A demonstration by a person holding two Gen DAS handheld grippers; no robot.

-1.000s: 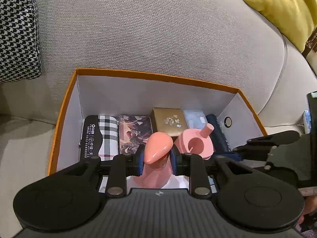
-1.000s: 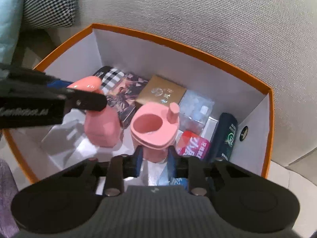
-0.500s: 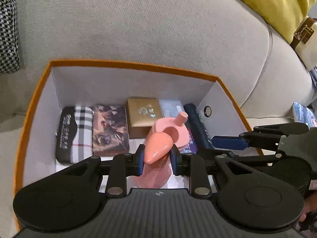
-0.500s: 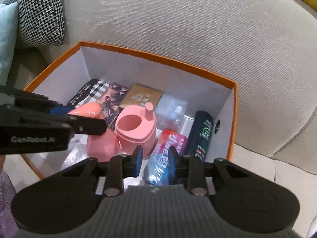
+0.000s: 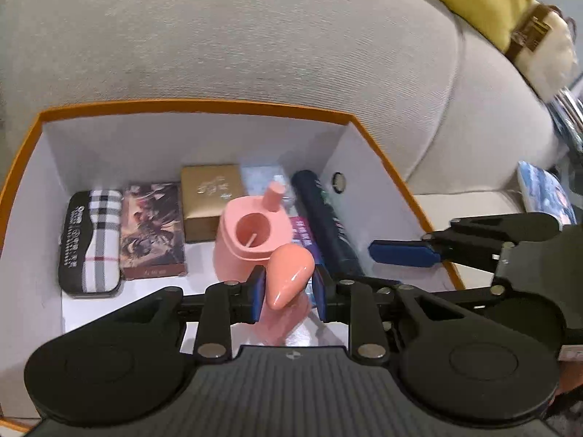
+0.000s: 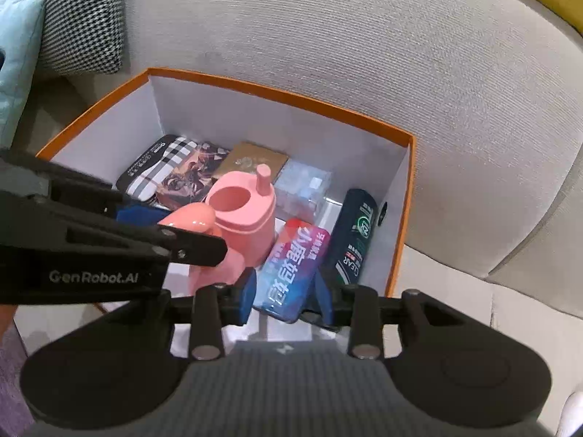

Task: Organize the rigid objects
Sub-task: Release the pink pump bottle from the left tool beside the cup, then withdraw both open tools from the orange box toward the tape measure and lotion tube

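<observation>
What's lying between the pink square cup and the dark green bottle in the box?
A flat blue-and-red packet lies between the pink square cup and the dark green bottle, clearest in the right wrist view.

— What is sitting in the box (image 6: 407,196)?
— A pink dispenser (image 5: 251,240) is standing upright mid-box, its pink cap (image 5: 288,280) off beside it. A plaid case (image 5: 91,240), card pack (image 5: 153,233) and gold box (image 5: 209,200) are lying along the back; a dark bottle (image 6: 355,233) is lying right.

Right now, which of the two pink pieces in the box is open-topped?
The pink cup standing behind, hollow with a small post at its rim and nothing gripping it. The other, the pink dome-topped piece, is closed on top and sits between the left gripper's jaws.
</observation>
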